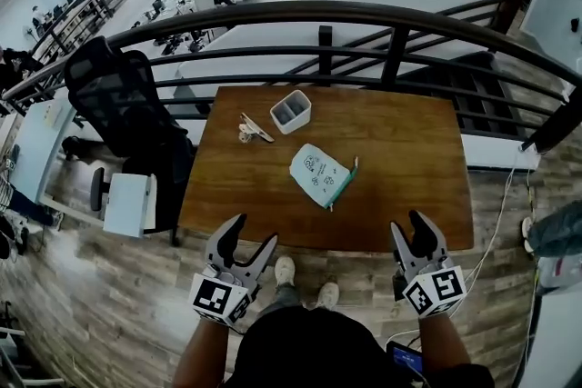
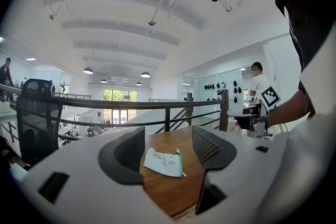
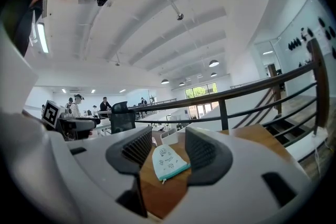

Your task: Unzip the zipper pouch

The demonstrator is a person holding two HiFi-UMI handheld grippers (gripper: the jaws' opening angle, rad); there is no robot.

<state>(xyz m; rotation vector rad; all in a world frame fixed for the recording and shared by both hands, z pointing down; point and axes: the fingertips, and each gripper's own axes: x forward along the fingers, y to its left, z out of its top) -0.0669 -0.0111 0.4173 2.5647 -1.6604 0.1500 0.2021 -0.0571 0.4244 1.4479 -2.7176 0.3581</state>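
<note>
Flat white cloth pouch (image 1: 322, 174) with teal zipper edge, on smooth brown wooden table (image 1: 409, 159), square white box (image 1: 291, 111) nearby, left gripper (image 1: 255, 230) and right gripper (image 1: 408, 223), ridged jaws apart, empty

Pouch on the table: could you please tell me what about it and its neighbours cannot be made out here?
- Pouch: print too small to read in every view; underside hidden against the table.
- Zipper: too small in every view to tell whether it is fully closed.
- White box: contents too small in the head view, partly hidden by its walls.
- Item beside the box: too small to identify.
</note>
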